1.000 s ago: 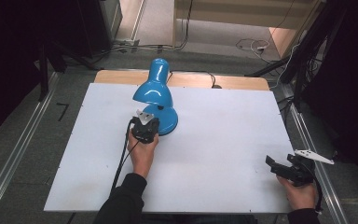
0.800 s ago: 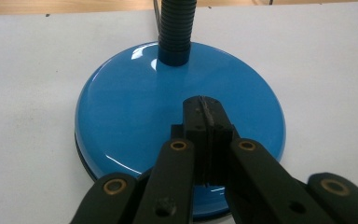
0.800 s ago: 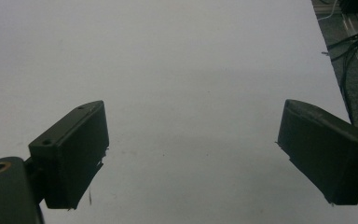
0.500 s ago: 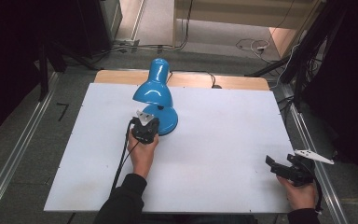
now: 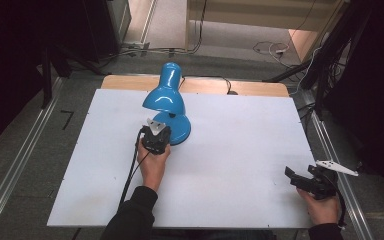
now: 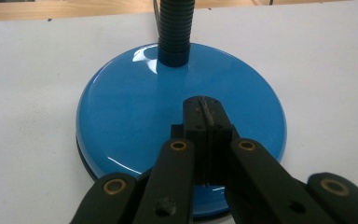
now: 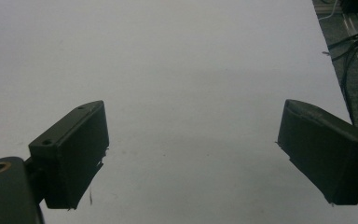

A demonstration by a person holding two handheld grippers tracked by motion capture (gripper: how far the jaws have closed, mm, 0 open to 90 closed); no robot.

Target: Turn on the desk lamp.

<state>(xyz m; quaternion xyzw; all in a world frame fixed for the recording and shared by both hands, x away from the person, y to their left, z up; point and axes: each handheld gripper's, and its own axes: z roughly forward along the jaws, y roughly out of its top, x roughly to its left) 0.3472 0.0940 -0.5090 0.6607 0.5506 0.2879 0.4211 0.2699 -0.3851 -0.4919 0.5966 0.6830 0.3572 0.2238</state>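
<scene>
Closed jaws set on the lamp's base; the other gripper held wide and idle.

The left gripper [image 6: 204, 122] is seen with jaws pressed together, nothing between them, its tip over the near half of the blue lamp base [image 6: 135, 112], seemingly to press or steady it. The lamp [image 5: 167, 107] stands left of centre on the white table [image 5: 240, 150], its neck and shade leaning away toward the far edge. The right gripper [image 7: 193, 154], jaws spread apart and empty, is held at the near right corner, probably waiting.
</scene>
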